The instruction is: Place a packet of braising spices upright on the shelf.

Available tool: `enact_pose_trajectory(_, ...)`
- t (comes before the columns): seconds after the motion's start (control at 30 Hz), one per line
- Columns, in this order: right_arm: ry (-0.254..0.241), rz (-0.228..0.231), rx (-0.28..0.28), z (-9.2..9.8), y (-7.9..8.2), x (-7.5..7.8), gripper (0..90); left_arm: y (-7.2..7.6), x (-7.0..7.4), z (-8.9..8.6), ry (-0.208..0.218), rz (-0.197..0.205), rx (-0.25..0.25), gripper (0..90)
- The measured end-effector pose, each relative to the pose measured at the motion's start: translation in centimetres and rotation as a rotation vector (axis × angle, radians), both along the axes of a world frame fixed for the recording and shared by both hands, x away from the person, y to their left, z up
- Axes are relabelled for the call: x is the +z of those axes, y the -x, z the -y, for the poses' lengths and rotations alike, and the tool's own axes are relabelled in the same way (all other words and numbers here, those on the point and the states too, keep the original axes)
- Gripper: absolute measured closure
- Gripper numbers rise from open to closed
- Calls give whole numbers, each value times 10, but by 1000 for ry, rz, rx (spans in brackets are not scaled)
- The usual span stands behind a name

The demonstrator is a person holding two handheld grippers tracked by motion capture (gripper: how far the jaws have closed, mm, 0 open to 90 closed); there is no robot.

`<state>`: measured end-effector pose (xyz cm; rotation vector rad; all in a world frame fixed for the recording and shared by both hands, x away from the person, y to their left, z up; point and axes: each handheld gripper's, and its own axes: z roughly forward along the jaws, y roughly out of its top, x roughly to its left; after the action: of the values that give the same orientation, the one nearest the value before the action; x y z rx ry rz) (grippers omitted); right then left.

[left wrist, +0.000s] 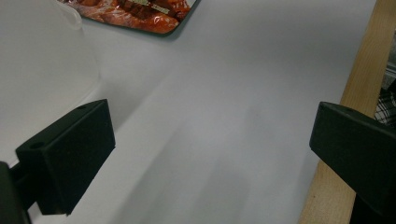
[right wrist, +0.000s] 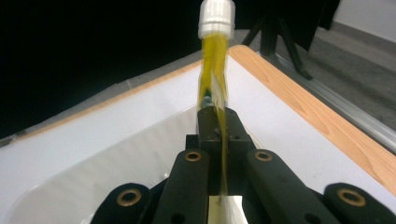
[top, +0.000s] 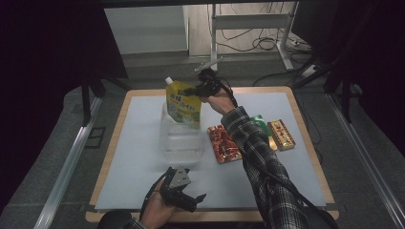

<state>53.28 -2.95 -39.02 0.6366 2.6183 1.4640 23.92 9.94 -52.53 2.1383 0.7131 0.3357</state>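
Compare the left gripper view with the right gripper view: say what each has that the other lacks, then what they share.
Left gripper view: open jaws of the left gripper over bare mat, and a red snack pack at the top.
Right gripper view: the right gripper shut on a yellow pouch with a white cap, above a clear tub.
Both: the white mat and the table's wooden edge.

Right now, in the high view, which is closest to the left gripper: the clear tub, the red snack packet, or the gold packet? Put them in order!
From the left gripper, near the table's front edge:
1. Clear tub, just beyond it, mid-table.
2. Red snack packet, farther off to the right.
3. Gold packet, farthest, toward the right edge.
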Motion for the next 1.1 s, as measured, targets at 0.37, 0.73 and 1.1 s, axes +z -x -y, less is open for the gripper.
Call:
enact_pose_trajectory(0.37, -31, -32, -12, -2, 0, -3, 879, 0, -1, 1, -12, -6, 1, 0)
enact_pose_trajectory(0.73, 19, 48, -43, 1, 10, 3, 561, 0, 0, 1, -8, 1, 15, 3)
enact_pose_trajectory(1.1, 80, 73, -68, 10, 16, 3, 303, 0, 0, 1, -9, -2, 21, 6)
